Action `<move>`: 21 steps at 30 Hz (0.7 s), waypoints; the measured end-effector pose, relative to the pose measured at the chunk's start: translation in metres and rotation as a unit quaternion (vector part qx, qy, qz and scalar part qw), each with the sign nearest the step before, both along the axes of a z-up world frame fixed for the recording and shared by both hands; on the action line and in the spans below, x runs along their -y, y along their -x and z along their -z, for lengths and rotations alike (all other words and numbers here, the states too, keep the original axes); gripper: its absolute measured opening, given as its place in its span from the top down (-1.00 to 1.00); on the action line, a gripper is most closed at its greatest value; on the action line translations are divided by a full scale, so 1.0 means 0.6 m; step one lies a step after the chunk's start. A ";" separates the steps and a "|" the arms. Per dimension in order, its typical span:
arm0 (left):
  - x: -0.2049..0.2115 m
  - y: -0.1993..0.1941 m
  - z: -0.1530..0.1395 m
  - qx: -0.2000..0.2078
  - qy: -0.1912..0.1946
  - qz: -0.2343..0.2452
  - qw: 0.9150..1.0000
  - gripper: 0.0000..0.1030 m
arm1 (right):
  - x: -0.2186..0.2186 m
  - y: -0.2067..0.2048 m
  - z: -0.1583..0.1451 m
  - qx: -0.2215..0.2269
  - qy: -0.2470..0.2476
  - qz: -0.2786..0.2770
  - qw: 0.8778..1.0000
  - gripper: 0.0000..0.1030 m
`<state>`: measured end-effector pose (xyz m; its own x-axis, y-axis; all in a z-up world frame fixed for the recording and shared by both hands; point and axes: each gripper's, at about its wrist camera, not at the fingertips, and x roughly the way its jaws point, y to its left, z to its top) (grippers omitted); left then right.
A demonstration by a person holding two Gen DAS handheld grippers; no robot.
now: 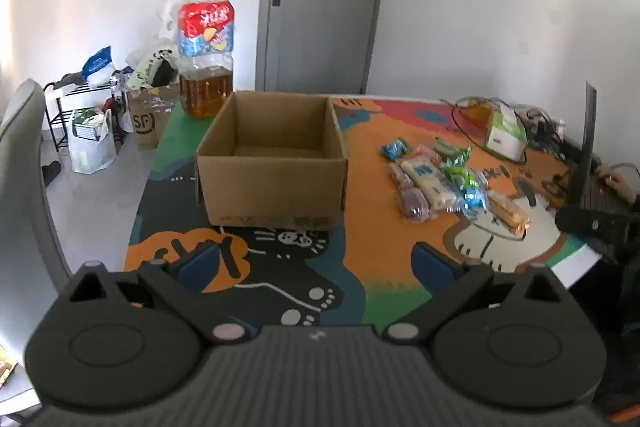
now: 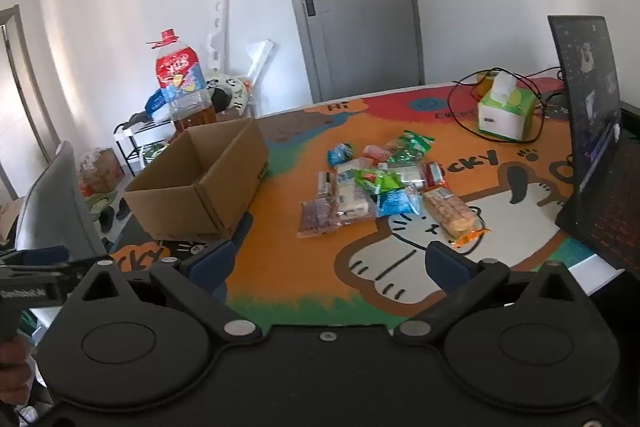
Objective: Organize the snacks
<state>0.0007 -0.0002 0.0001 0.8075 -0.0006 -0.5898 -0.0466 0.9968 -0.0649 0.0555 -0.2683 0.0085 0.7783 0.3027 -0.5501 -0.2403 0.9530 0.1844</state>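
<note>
1. Right claw (image 2: 328, 267): spread wide, nothing between its blue pads (image 2: 210, 269); it hangs above the near edge of the tabletop (image 2: 288, 291), pointing forward and downward.
2. Left claw (image 1: 316, 261): likewise spread wide and empty, tilted downward over the near left part of the tabletop.
3. Snack pile (image 2: 380, 187): a loose cluster of wrapped packets lying flat on the patterned mat, well clear of both claws. From the right claw it lies almost straight ahead, slightly right of centre; from the left claw the same pile (image 1: 444, 181) lies far off to the right.
4. Cardboard box (image 1: 272, 159): open-topped and apparently empty, standing directly ahead of the left claw; in the right wrist view it sits ahead and to the left (image 2: 200, 187), with bare mat between it and the pile.
5. Nearest packets: a long biscuit pack with an orange end (image 2: 454, 217) and a purple-brown pack (image 2: 316, 219) lie on the near edge of the pile. The biscuit pack's long axis runs diagonally, from far left to near right.
6. Judgement: the right claw is the nearer to the snacks and the better aligned, so a first pick probably falls to it, with a carry leftward to the box. Its pads would need turning to close across a packet's short width.
7. Surroundings: a tissue box (image 2: 506, 117) and a laptop (image 2: 592, 131) stand beyond and to the right of the pile.
</note>
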 end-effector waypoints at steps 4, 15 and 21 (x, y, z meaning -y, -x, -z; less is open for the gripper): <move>0.012 -0.007 -0.002 0.000 -0.003 0.006 1.000 -0.97 | -0.003 0.000 -0.003 -0.010 -0.015 0.001 1.000 -1.00; 0.002 0.005 -0.004 0.007 0.015 0.007 1.000 -0.97 | -0.004 -0.003 0.000 -0.013 0.004 0.002 1.000 -1.00; -0.002 0.004 -0.001 0.009 0.021 0.002 1.000 -0.97 | -0.001 -0.002 -0.001 -0.011 0.000 0.002 1.000 -1.00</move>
<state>-0.0017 0.0008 0.0004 0.8174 -0.0282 -0.5754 -0.0412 0.9934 -0.1071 0.0568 -0.2679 0.0094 0.7678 0.2986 -0.5669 -0.2316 0.9543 0.1889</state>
